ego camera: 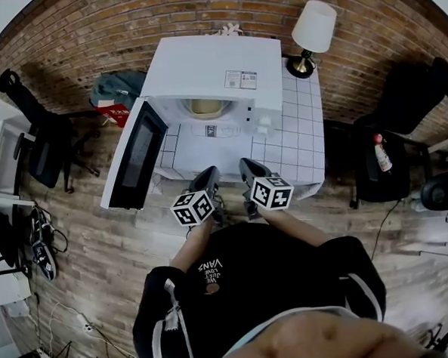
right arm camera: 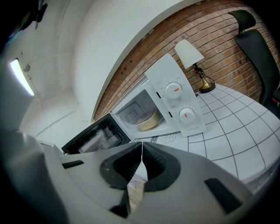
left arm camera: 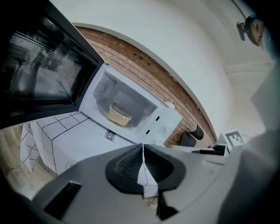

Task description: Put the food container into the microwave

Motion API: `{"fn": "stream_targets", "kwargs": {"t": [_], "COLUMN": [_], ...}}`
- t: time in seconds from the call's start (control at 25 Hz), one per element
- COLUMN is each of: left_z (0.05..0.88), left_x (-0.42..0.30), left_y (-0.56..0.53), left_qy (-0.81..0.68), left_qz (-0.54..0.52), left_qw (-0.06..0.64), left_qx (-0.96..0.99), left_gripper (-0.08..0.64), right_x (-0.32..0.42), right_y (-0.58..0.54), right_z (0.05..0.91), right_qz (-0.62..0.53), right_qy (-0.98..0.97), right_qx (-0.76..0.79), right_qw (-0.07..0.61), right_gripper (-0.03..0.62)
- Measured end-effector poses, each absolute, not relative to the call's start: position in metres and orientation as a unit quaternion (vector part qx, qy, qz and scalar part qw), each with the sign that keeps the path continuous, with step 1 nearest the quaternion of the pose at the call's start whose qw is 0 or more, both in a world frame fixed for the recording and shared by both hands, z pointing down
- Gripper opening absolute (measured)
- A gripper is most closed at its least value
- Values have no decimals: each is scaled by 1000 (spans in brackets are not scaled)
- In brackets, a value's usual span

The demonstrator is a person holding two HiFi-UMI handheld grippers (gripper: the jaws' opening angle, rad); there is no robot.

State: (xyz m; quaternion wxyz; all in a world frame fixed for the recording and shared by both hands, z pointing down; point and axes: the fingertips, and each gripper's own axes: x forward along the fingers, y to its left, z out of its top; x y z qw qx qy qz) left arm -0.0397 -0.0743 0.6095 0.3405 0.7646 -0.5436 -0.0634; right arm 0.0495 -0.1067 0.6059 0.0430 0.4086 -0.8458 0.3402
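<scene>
Jaws pressed together on left tool (left arm camera: 143, 148), right tool (right arm camera: 142, 148) likewise, both empty

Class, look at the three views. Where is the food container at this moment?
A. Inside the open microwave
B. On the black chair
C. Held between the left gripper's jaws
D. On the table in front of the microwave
A: the food container sits in the cavity of the microwave, whose door stands open, and the left gripper is shut on nothing.
</scene>
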Motion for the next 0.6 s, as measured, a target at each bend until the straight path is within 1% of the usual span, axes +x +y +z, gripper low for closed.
{"fn": "stream_targets", "kwargs": {"t": [0.6], "left_z": [611], "left_x": [-31], "left_y": [-37], "left_qy": [-571], "left_qz": [-66], "left_qw": [327], "left_qx": [750], "left_gripper": [14], "right_x": [62], "right_y": [-77], "right_z": [606], "right_qz": [318], "right_qy": [-861], "right_qx": [391], "right_qw": [65], "right_gripper": [5]}}
